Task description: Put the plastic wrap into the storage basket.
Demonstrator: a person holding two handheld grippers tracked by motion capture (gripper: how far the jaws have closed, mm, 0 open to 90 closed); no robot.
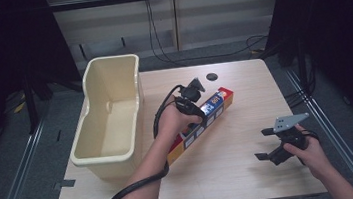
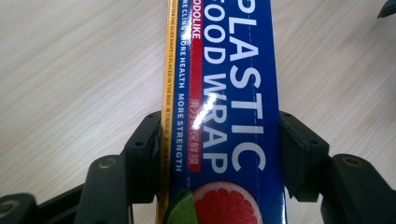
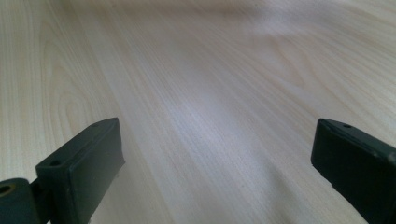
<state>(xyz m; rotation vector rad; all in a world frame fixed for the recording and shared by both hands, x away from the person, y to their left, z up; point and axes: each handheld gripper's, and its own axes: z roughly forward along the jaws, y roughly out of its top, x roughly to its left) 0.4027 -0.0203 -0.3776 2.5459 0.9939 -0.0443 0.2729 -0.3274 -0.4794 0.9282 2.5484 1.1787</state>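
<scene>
A long blue, red and yellow box of plastic food wrap (image 1: 217, 106) lies slantwise over the middle of the wooden table (image 1: 248, 86). My left gripper (image 1: 188, 102) is clamped across its width. In the left gripper view both black pads (image 2: 147, 140) press on the long sides of the box (image 2: 233, 70), whose label reads "PLASTIC FOOD WRAP". My right gripper (image 1: 264, 144) is held near the table's front right, jaws wide apart. In the right gripper view nothing but bare wood lies between its fingers (image 3: 215, 154).
A deep cream plastic tub (image 1: 104, 158) stands along the table's left side, nothing visible inside. A black round grommet (image 1: 211, 77) sits near the far edge. Cables run over the floor behind the table.
</scene>
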